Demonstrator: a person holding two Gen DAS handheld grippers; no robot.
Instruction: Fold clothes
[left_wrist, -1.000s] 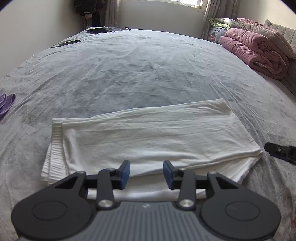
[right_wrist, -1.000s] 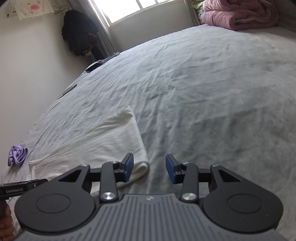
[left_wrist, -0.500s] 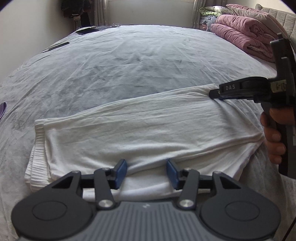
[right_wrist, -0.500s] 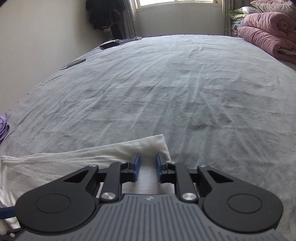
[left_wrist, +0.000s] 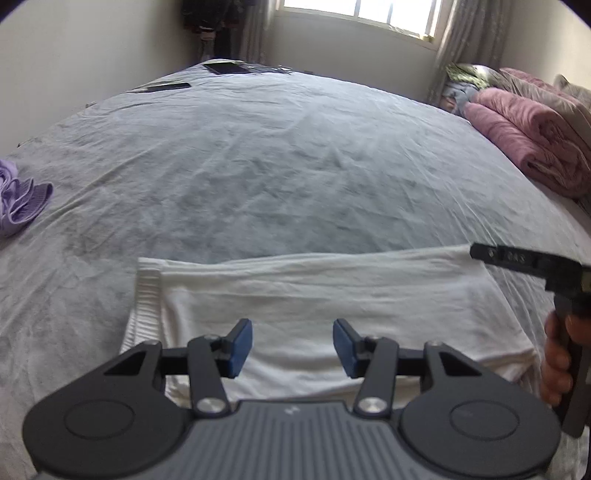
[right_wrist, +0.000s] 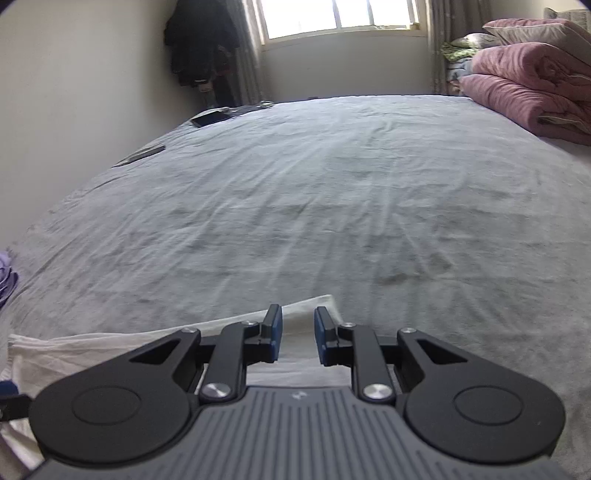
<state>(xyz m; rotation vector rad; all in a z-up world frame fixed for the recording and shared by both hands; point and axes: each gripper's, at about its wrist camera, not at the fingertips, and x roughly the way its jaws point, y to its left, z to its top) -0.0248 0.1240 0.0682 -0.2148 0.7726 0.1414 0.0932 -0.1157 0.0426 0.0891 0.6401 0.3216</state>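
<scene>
A grey bed (left_wrist: 258, 177) carries a folded white garment (left_wrist: 332, 295) near its front edge (a pink quilt (left_wrist: 524, 140) is piled far right). The left hand-held gripper (left_wrist: 292, 347) hovers over the garment, half open, empty. The right hand-held gripper (right_wrist: 297, 334), narrow, is opening astride the garment's corner.

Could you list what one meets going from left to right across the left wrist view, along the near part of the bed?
Purple garment → white folded garment → right gripper, reaching in from the right edge → the hand holding it.
</scene>
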